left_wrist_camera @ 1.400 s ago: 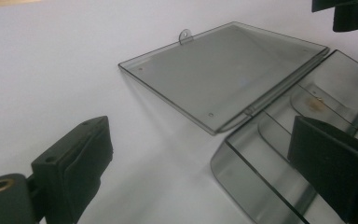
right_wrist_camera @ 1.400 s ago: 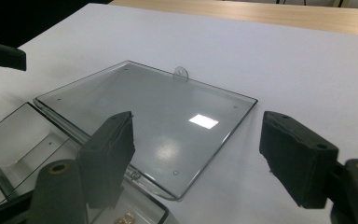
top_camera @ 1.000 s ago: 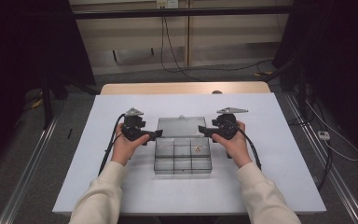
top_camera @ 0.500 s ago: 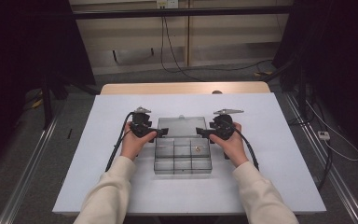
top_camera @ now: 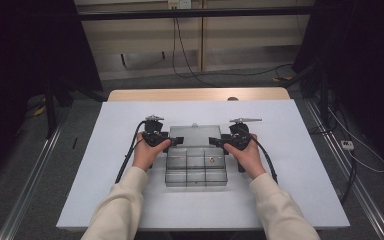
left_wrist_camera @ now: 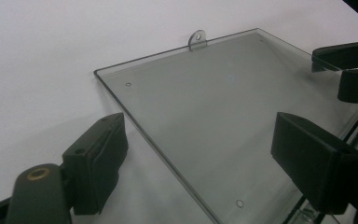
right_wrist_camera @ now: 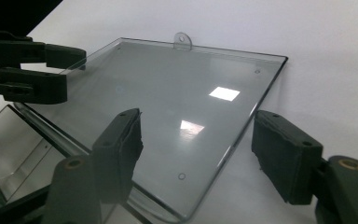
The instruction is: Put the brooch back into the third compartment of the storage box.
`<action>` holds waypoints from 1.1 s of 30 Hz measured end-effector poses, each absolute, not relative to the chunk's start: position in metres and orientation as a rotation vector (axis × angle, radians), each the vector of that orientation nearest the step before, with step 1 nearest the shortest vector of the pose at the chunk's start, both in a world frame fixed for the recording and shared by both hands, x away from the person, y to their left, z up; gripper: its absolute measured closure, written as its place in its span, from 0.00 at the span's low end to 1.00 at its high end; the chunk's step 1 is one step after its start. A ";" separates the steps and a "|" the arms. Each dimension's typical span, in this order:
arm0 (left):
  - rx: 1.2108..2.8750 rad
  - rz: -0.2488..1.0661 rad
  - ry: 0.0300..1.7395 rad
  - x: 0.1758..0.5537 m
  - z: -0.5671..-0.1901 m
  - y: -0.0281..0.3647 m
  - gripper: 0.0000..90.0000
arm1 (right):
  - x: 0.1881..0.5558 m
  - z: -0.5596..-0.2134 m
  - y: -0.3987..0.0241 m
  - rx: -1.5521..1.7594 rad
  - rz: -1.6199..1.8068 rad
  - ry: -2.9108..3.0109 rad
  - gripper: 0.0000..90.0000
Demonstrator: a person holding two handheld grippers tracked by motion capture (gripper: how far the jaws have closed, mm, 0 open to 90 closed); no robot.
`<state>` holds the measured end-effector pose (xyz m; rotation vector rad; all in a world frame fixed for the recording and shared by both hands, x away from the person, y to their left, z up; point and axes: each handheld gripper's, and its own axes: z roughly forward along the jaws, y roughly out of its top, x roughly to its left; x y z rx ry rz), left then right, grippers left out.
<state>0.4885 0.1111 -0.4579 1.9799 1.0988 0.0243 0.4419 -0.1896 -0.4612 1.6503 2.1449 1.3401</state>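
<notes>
Jaws of the left gripper [left_wrist_camera: 200, 163] stand apart astride the left edge of the clear lid [left_wrist_camera: 223, 121], pads off it, having just been closing; jaws of the right gripper [right_wrist_camera: 198, 154] likewise straddle the lid's right edge without pressing, also just closing. Lid lies flung back flat behind the clear compartment box [top_camera: 196, 167], hinged to it, on the white surface [top_camera: 300, 150].
</notes>
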 end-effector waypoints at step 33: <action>1.960 -0.024 1.157 0.486 -0.457 0.109 0.23 | 0.440 -0.461 -0.191 1.791 1.362 2.136 0.38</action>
